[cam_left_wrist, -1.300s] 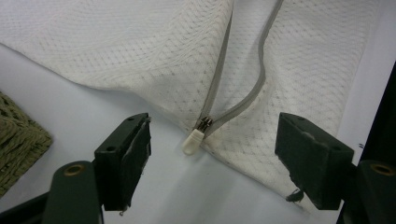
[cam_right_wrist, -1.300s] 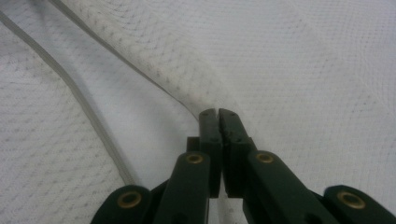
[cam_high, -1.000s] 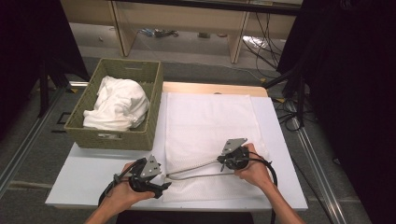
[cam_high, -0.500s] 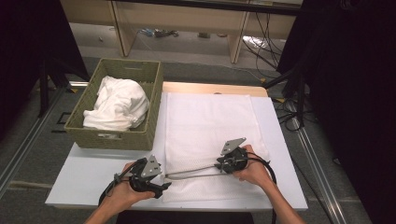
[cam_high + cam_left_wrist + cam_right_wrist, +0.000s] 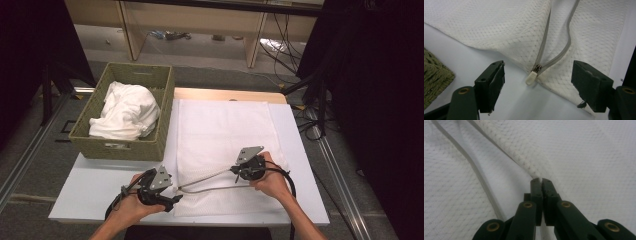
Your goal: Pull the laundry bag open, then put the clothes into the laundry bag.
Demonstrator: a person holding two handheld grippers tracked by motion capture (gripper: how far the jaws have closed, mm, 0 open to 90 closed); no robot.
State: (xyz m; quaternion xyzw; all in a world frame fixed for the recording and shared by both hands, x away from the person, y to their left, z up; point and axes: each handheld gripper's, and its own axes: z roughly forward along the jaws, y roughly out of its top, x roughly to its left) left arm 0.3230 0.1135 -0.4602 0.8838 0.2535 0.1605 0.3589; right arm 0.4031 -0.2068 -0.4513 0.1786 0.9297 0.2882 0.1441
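Right gripper view: your right tool [image 5: 541,180] pinches the white mesh laundry bag's [image 5: 584,152] zipper edge; your left tool [image 5: 537,82] stands spread around its white zipper pull [image 5: 531,78].

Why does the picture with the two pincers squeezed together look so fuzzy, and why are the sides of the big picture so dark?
In the right gripper view, the mesh bag looks soft and blurry because the camera sits very close. In the high view, light falls on the table, while the room's sides stay in deep shadow. In the left gripper view, the zipper pull looks sharp.
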